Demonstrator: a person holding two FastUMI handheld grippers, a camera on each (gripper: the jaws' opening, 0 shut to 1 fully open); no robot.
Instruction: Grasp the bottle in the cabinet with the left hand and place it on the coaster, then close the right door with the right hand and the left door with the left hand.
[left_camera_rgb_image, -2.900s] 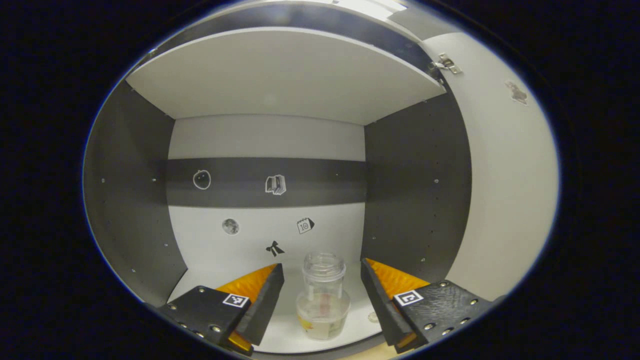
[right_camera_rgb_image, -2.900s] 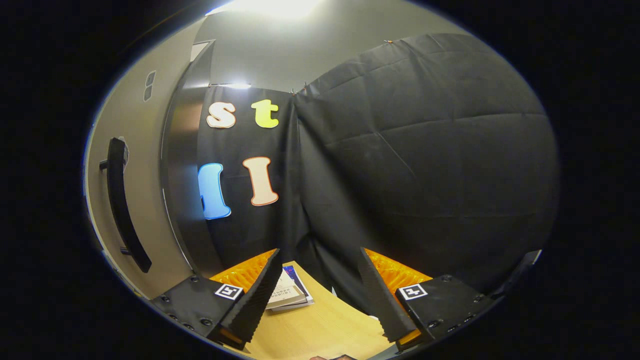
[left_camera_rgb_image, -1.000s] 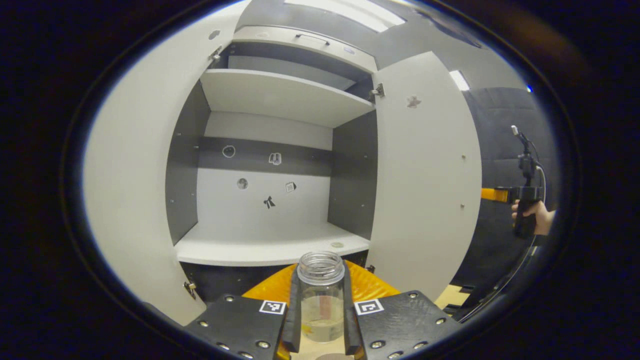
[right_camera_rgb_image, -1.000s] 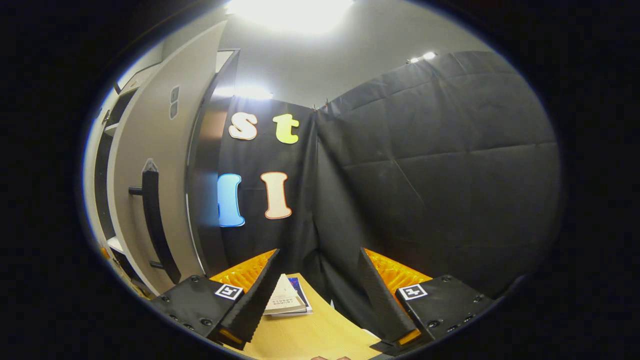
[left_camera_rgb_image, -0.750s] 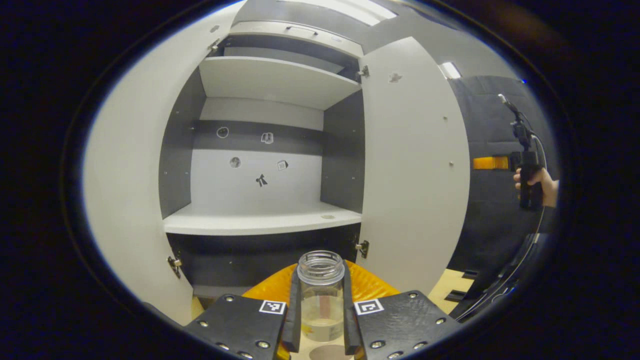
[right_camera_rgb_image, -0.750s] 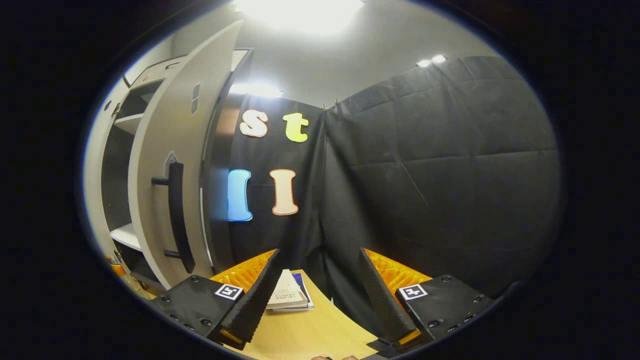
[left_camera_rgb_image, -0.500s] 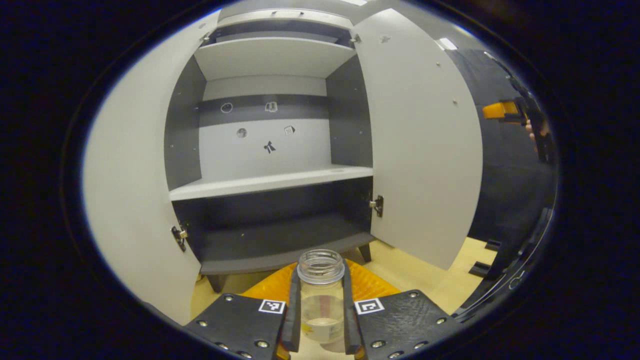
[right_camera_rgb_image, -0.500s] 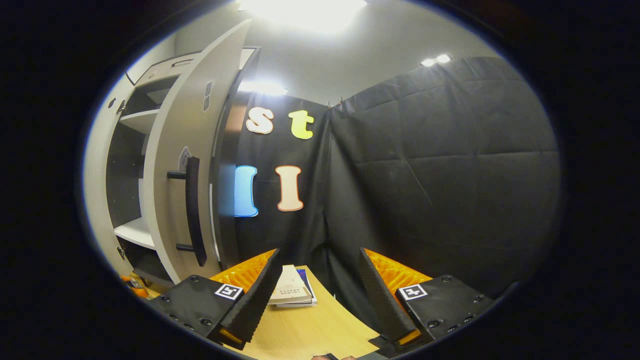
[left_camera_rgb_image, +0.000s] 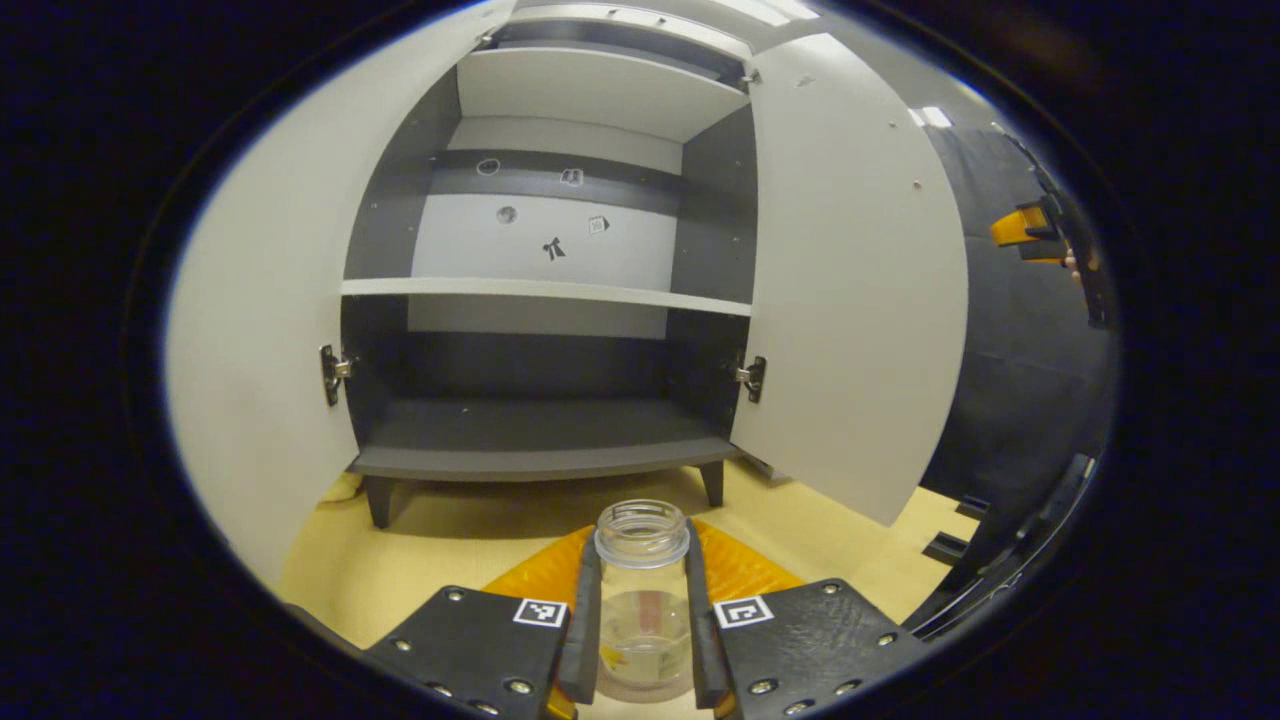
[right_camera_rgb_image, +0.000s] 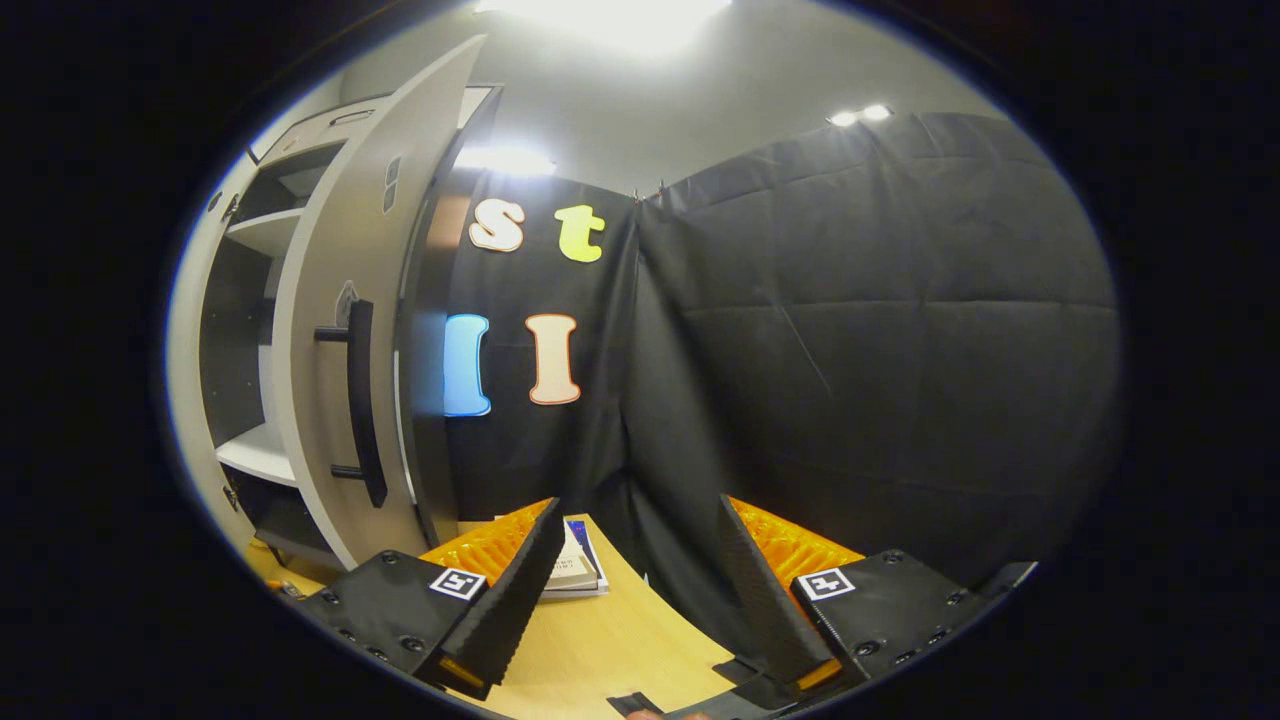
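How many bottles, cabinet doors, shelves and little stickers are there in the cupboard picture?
Bottle: 1
Cabinet doors: 2
White shelves: 2
Stickers on the back wall: 5
Total: 10

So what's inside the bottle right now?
The bottle, clamped in the left hand-held gripper, holds a shallow layer of liquid at the bottom; the fingers cover its sides.
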